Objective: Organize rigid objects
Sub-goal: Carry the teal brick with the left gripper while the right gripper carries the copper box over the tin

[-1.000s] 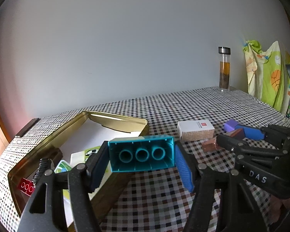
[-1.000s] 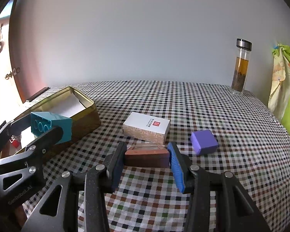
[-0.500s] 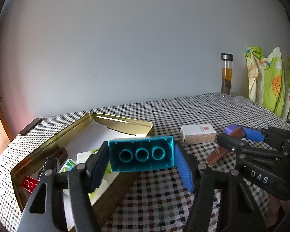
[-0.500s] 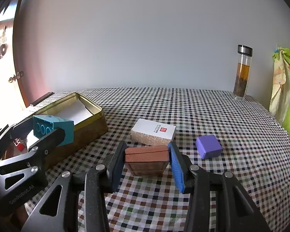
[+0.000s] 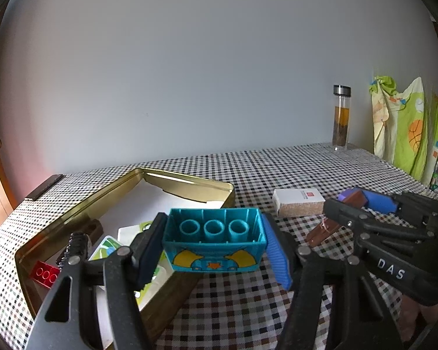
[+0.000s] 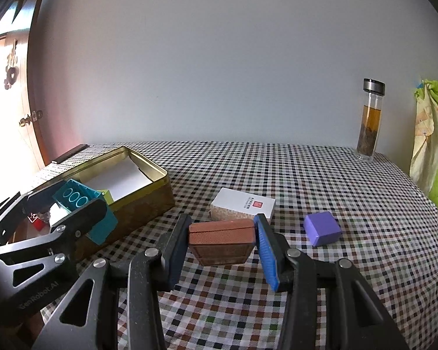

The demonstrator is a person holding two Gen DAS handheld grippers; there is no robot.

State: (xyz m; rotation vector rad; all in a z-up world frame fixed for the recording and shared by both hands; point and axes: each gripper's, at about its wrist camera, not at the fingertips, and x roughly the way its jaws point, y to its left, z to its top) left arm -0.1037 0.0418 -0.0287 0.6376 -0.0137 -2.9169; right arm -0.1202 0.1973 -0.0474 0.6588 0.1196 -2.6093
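My left gripper [image 5: 214,240] clamped the teal brick [image 5: 214,243], hollow side up, above the near corner of the gold tin [image 5: 187,179]. My right gripper [image 6: 222,243] pinched the brown box [image 6: 222,240] off the checkered cloth [image 6: 306,175], right of the tin. Farther right of the tin lay the white box [image 6: 243,204] and the purple block [image 6: 321,228].

both grippers are black triangulated frames with silver rivets; left gripper [image 5: 213,250] and right gripper [image 6: 222,246] each carry one ribbed blue pad, with white lettering on the side.
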